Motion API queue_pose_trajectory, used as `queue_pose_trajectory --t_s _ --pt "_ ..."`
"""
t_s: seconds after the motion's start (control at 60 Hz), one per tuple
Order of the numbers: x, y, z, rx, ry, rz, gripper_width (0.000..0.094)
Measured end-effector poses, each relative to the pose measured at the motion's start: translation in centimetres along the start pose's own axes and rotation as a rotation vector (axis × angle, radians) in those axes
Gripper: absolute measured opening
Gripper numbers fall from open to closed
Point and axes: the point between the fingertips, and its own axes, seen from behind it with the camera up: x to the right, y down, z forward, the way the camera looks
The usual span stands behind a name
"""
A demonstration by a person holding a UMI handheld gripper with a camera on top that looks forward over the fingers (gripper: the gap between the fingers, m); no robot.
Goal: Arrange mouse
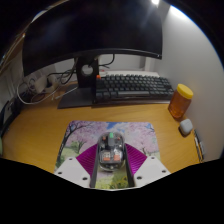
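Sitting between tongs (111,165) pads: mouse (111,152), on mousepad (90,135).

Home office or desk setup, by the look of it: wooden counter (40,130) w/ big dark monitor (95,30), black keyboard (133,88), patterned mousepad (85,135), tangle of cables (30,88) at the wall, orange bottle (181,101) beside the keyboard.
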Motion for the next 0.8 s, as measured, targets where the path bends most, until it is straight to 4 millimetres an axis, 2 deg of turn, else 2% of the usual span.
queue_pose_trajectory --t_s 0.067,0.15,0.183,0.233,0.317,0.45,0.533,0.683,0.8 --pt "0.0 0.0 0.0 -0.006 -0.023 -0.017 0.0524" --pt "0.9 -0.8 -0.8 0.014 -0.006 -0.035 0.0881" --pt "1.1 -1.0 -1.4 0.015 0.000 -0.036 0.0836" --pt "0.8 -1.5 -2.7 0.012 -0.003 -0.025 0.0858" --pt "-0.9 -2.1 -5.9 -0.004 -0.032 -0.009 0.0858" --pt "-5.8 -3.1 -12.0 0.012 -0.075 -0.048 0.0859" --pt "-9.8 -3.5 -14.8 0.045 -0.118 -0.062 0.0859" --pt "-15.6 -2.5 -17.1 0.042 -0.162 -0.103 0.0852" --pt "-17.8 -2.0 -17.8 0.043 -0.178 -0.119 0.0854"
